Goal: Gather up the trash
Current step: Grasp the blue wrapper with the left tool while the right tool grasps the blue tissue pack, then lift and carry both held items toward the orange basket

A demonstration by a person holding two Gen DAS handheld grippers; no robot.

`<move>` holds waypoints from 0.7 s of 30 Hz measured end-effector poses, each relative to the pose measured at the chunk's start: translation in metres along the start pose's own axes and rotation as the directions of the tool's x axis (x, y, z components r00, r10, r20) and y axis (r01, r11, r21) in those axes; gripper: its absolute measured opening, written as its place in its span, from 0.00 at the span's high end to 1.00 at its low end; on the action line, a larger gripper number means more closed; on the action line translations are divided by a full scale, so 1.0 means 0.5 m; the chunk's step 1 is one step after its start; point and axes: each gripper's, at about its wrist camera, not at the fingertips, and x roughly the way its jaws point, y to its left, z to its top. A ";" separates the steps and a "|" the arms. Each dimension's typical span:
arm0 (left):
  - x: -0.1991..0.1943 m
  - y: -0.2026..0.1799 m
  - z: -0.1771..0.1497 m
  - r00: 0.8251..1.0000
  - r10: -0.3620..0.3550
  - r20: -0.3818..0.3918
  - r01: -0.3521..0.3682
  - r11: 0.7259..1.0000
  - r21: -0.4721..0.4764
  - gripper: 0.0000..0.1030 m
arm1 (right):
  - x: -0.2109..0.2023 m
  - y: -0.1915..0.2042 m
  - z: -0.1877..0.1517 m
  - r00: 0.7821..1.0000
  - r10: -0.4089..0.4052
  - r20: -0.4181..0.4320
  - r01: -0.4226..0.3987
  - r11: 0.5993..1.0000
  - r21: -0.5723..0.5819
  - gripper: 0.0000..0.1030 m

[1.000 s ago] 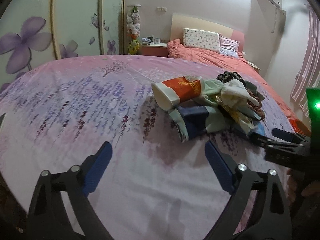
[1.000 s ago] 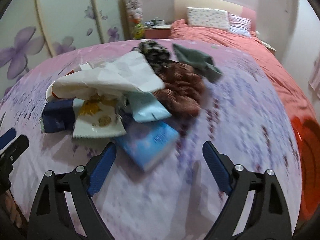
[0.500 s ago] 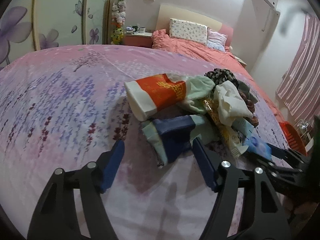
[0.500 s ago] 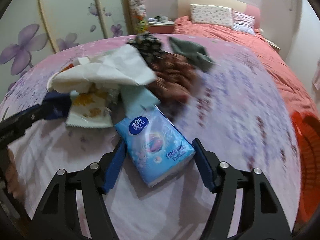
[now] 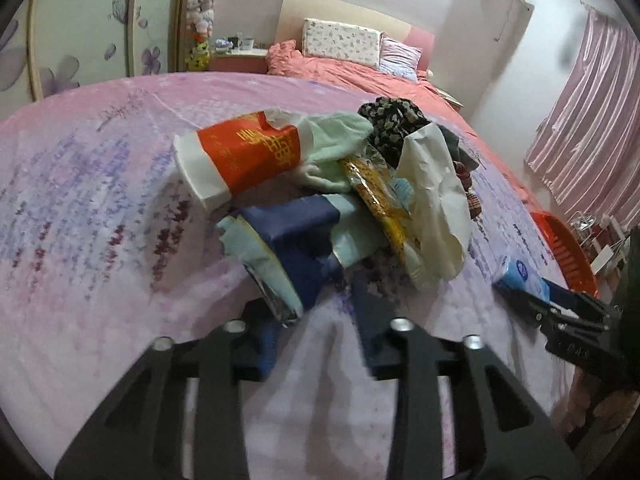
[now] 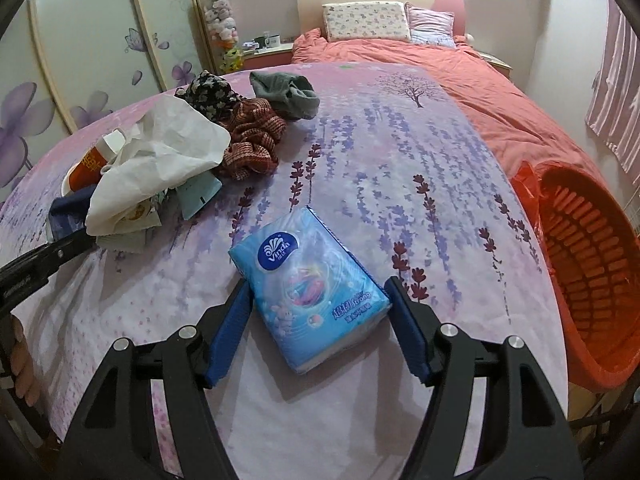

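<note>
Both hands have pushed in: the right gripper (image 6: pixel 318 322) has narrowed around the blue tissue pack (image 6: pixel 310 284), the left gripper (image 5: pixel 316 320) has been closing, half-narrowed, on the navy wrapper (image 5: pixel 298 246), so two pickups look imminent.

Tissue pack (image 6: pixel 310 292) between right gripper's (image 6: pixel 320 332) blue pads: light blue, dark blue logo oval. Basket (image 6: pixel 588 264) to its right: orange-red. Wrapper (image 5: pixel 288 248) at left gripper (image 5: pixel 316 320): navy and pale green. Cup (image 5: pixel 240 158) beyond: red, gold lettering, white rim. Bedspread (image 6: pixel 400 168): pink-lilac, purple lavender sprigs.
</note>
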 end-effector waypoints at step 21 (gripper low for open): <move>0.027 -0.034 0.024 0.999 0.025 -0.022 -0.022 0.987 0.161 0.63 | -0.013 -0.001 -0.003 0.999 0.044 -0.013 -0.044 0.999 -0.013 0.36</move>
